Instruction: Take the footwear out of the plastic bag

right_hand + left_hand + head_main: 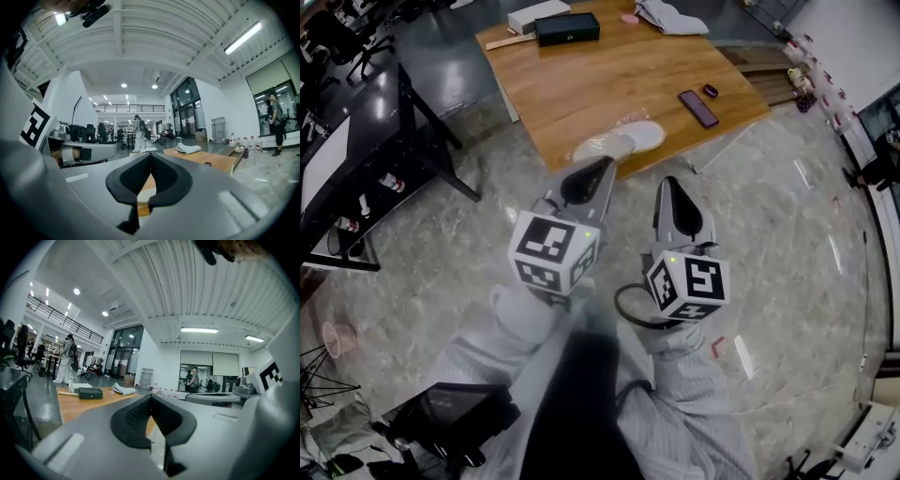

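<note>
Nothing is done yet: the left gripper (pixel 598 174) and right gripper (pixel 674 192) both hang over the polished stone floor (pixel 787 234), fingers clenched on nothing. Just beyond the fingertips, at the wooden desk's (pixel 600 84) near edge, lies the clear, crinkly plastic bag (pixel 605 147), the flat, white, oval footwear (pixel 644 135) still inside.

Black box (pixel 567 28), phone (pixel 698 108), wooden table (pixel 581 94)
</note>
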